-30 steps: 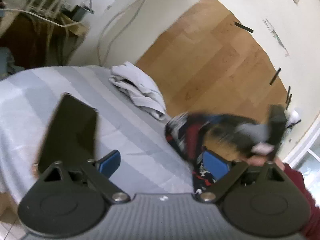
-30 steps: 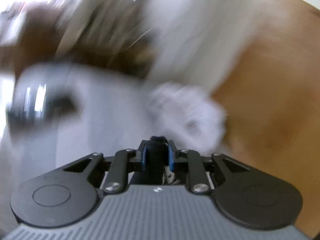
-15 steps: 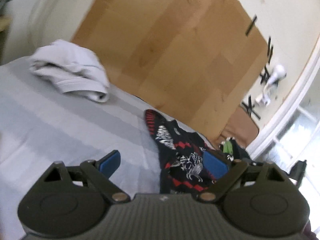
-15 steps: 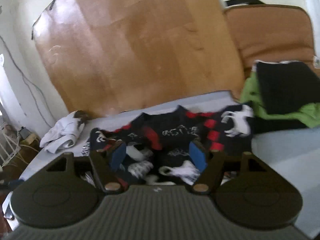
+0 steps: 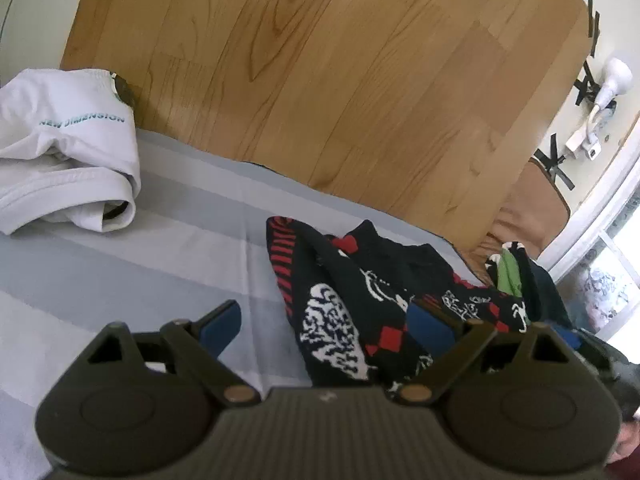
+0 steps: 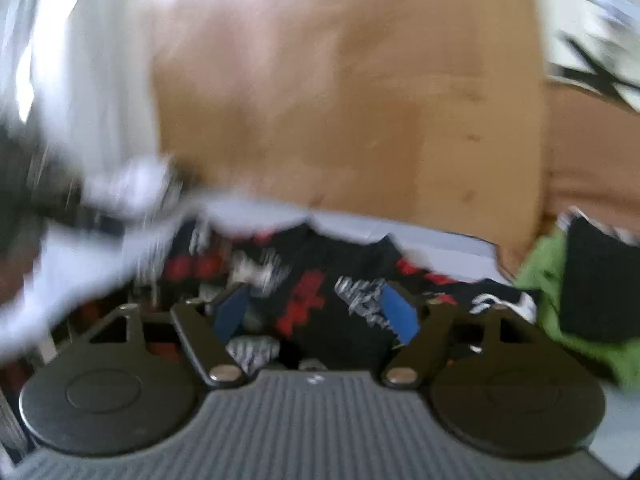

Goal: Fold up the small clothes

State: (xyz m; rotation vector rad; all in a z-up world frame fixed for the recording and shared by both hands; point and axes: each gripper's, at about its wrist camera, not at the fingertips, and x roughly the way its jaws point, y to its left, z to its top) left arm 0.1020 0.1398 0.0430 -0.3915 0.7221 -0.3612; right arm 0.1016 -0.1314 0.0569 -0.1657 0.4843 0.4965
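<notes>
A black garment with red and white patterns point(image 5: 360, 300) lies crumpled on the striped grey-blue bed sheet point(image 5: 120, 248). My left gripper point(image 5: 326, 322) is open just above its near left edge, its right blue pad point(image 5: 430, 324) over the cloth. In the blurred right wrist view the same garment point(image 6: 320, 280) lies right under my right gripper point(image 6: 316, 312), which is open with the cloth between its blue pads point(image 6: 398, 314). A folded white garment with teal lettering point(image 5: 68, 148) rests at the bed's far left.
A green and black pile of clothes point(image 6: 580, 292) lies at the right, also seen in the left wrist view point(image 5: 516, 276). Wooden floor point(image 5: 340, 80) lies beyond the bed's far edge. A brown cushion point(image 5: 532, 208) sits by the wall.
My right gripper was shut on the dark garment, then opened over it on the bed. My left gripper has swung right and closer to the garment. The right view is moving fast.
</notes>
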